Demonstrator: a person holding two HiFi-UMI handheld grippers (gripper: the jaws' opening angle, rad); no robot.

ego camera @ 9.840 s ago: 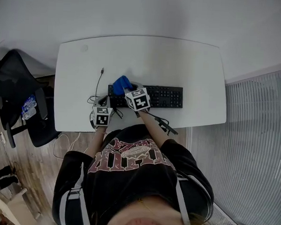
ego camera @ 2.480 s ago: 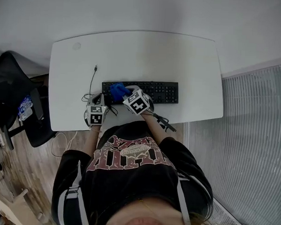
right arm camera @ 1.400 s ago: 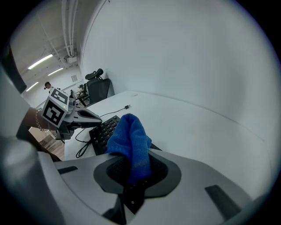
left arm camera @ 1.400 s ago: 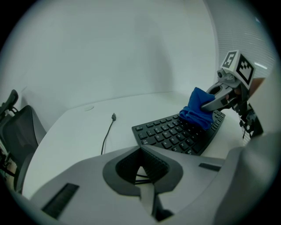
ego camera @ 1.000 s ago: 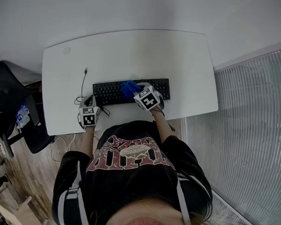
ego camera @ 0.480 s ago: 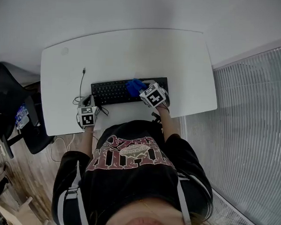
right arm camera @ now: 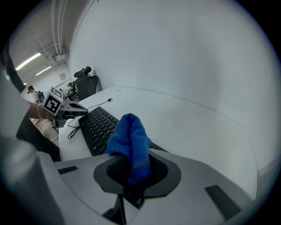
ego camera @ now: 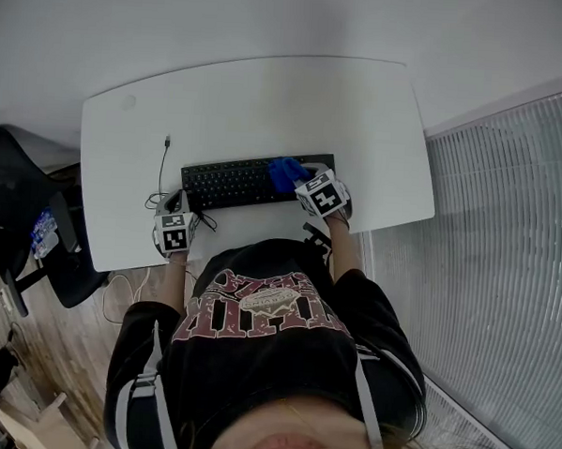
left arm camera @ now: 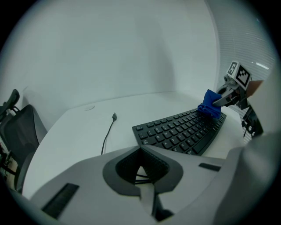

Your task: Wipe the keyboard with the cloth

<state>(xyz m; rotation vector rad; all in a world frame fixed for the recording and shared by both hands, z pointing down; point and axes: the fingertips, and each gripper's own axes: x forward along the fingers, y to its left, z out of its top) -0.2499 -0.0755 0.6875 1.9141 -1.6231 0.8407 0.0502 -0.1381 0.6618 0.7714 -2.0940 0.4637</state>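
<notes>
A black keyboard (ego camera: pixel 236 182) lies across the white desk (ego camera: pixel 268 106). My right gripper (ego camera: pixel 299 180) is shut on a blue cloth (ego camera: pixel 286 172), which rests on the keyboard's right end. In the right gripper view the cloth (right arm camera: pixel 130 138) rises out of the closed jaws (right arm camera: pixel 131 154) over the keys (right arm camera: pixel 97 125). My left gripper (ego camera: pixel 179 207) sits off the keyboard's front left corner with its jaws together (left arm camera: pixel 141 149); thin cable loops show under them. From there the keyboard (left arm camera: pixel 180 132), the cloth (left arm camera: pixel 210 106) and the right gripper (left arm camera: pixel 225 97) show at the right.
A thin cable with a plug (ego camera: pixel 162 161) runs over the desk left of the keyboard. A black office chair (ego camera: pixel 24 205) stands left of the desk. Slatted blinds (ego camera: pixel 506 240) lie to the right. The person's torso is close against the desk's front edge.
The right gripper has slid the blue cloth rightward along the keyboard, from its left part to its right end. The left gripper has stayed by the front left corner.
</notes>
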